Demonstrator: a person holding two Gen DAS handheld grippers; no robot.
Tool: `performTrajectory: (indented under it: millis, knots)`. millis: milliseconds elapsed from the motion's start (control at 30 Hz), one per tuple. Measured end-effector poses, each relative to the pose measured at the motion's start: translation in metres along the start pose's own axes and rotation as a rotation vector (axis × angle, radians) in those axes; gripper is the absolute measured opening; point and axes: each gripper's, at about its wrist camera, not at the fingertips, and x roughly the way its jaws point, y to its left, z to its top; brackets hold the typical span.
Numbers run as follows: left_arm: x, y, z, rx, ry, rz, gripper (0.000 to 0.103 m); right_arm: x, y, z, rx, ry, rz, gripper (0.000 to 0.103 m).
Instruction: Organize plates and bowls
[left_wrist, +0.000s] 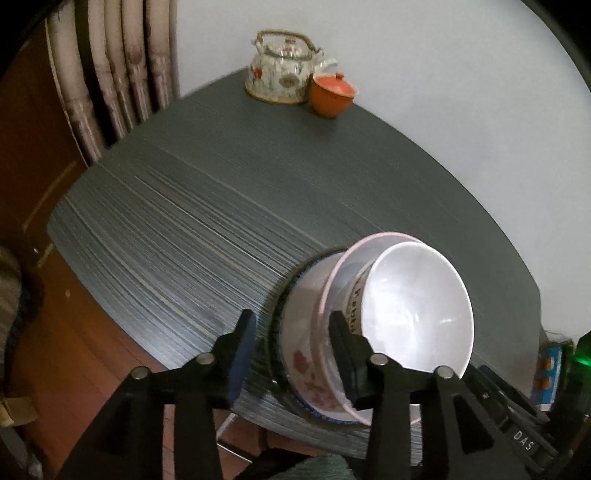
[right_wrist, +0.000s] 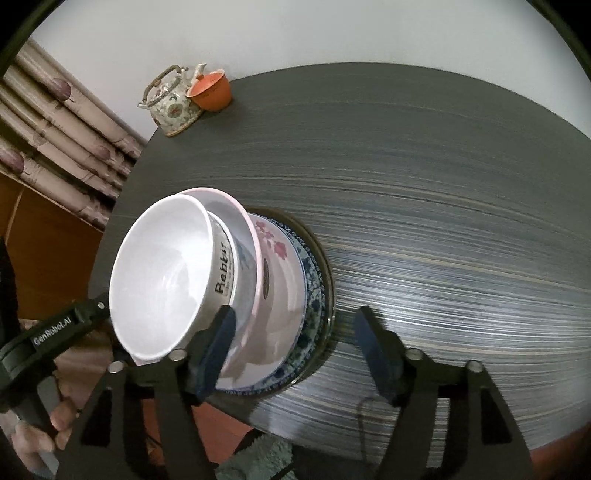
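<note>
bowl (right_wrist: 159, 280) nested atop the stack (right_wrist: 291, 295), near the table (right_wrist: 443, 184) edge.
both tongs, left (left_wrist: 291, 354) and right (right_wrist: 295, 347), wide, holding nothing (stack looks done); back off straight, without nudging it.

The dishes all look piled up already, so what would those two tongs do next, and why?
Probably just draw both back. The white bowl already sits nested in the pink-rimmed bowl atop the plates, and both the left tongs and right tongs look open, gripping nothing.
</note>
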Motion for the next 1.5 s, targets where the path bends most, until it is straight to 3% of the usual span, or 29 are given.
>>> performTrajectory:
  millis: [167, 633, 1500]
  knots:
    - [-0.023, -0.011, -0.012, 0.066, -0.066, 0.077, 0.058, -0.012, -0.003, -0.01, -0.017, -0.034, -0.002, 0.077]
    - [-0.04, -0.053, -0.046, 0.158, -0.105, 0.104, 0.062, -0.025, 0.027, -0.05, -0.184, -0.098, -0.002, 0.097]
    - [-0.044, -0.073, -0.058, 0.213, -0.105, 0.104, 0.062, -0.021, 0.033, -0.069, -0.21, -0.063, 0.014, 0.099]
